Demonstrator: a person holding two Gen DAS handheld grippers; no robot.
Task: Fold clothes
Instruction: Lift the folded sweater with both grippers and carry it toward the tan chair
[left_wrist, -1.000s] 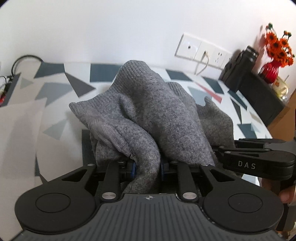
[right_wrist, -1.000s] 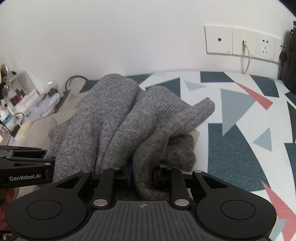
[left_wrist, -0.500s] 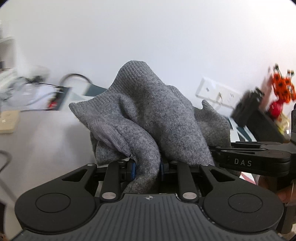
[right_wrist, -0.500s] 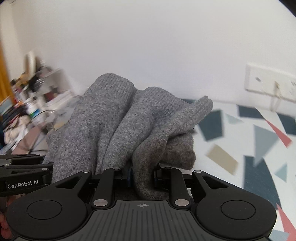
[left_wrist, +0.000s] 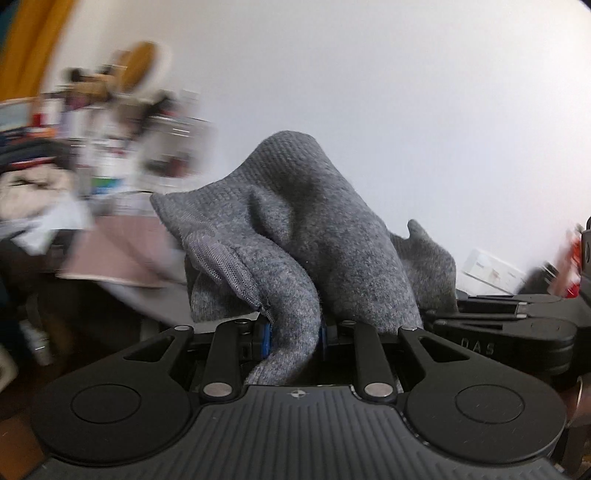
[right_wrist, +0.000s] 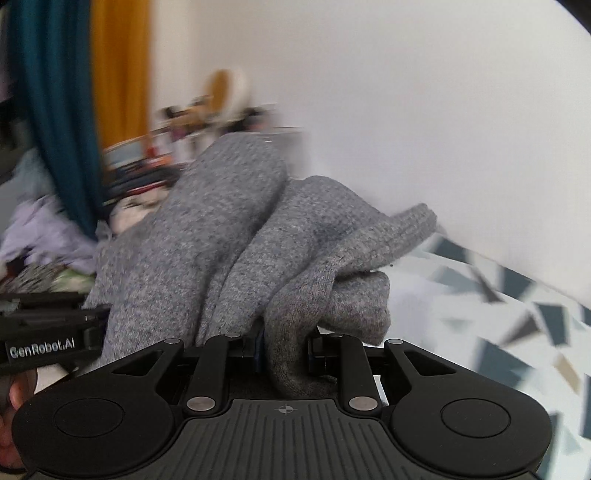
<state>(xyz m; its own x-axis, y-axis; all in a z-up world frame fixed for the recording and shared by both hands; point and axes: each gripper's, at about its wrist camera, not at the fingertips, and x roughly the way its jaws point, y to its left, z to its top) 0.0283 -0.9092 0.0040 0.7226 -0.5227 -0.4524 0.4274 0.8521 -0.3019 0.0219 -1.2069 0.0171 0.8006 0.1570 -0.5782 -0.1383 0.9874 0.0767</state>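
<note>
Both grippers grip the same grey sweater (left_wrist: 317, 251): the left gripper (left_wrist: 293, 334) has its jaws nearly closed on a thick fold, and the right gripper (right_wrist: 284, 347) pinches another fold likewise. Held at two places, the bundle probably keeps its folds while carried. Sweater fabric bunches up just ahead of each gripper, off the patterned tablecloth (right_wrist: 498, 317), which lies right of the sweater.

Soft, even daylight fills both fisheye views, the near grey knit garment (left_wrist: 314, 251) sharp while the far background smears with motion blur and bends at the edges.
</note>
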